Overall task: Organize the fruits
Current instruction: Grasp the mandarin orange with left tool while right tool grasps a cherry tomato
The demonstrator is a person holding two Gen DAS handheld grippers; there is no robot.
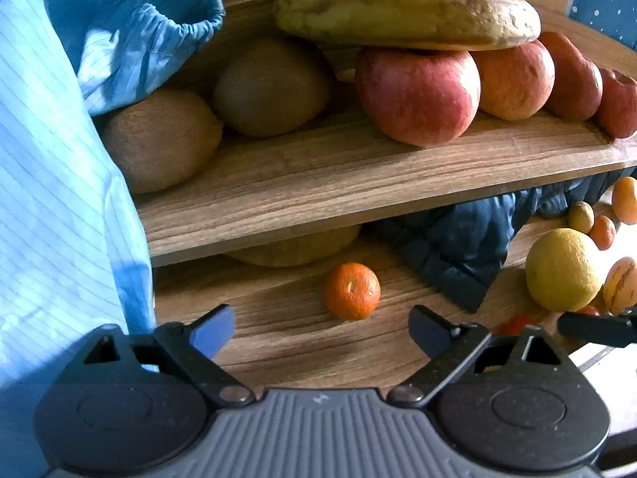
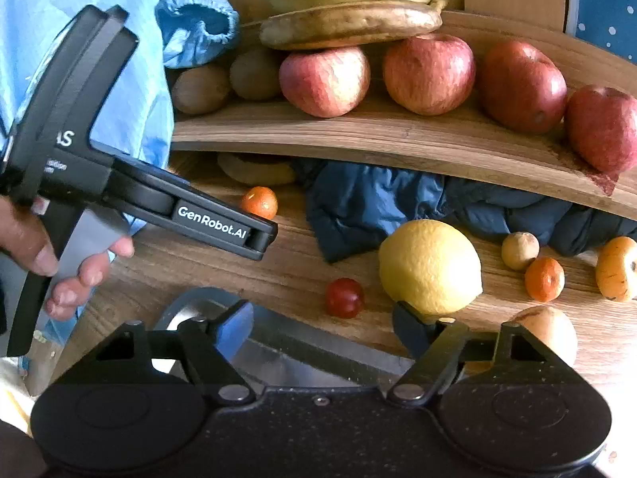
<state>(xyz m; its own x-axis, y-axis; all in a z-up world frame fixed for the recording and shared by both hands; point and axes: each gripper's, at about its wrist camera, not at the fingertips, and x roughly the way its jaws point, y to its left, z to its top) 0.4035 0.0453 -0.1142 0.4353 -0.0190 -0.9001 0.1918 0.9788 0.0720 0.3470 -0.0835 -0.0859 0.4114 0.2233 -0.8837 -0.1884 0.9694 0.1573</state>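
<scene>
While both grippers stand empty, we judge the sorting to be mid-course: apples (image 2: 429,73), kiwis (image 1: 161,139) and bananas (image 1: 406,16) already sit on the shelf (image 1: 358,175) in the upper frame. Our left gripper (image 1: 320,328) has its jaws spread wide just short of a mandarin (image 1: 352,290) at lower centre on the tabletop (image 1: 278,318). Our right gripper (image 2: 322,326), likewise spread, faces a lemon (image 2: 430,267) and a cherry tomato (image 2: 344,297). Next we should advance the left and close squarely on the mandarin.
</scene>
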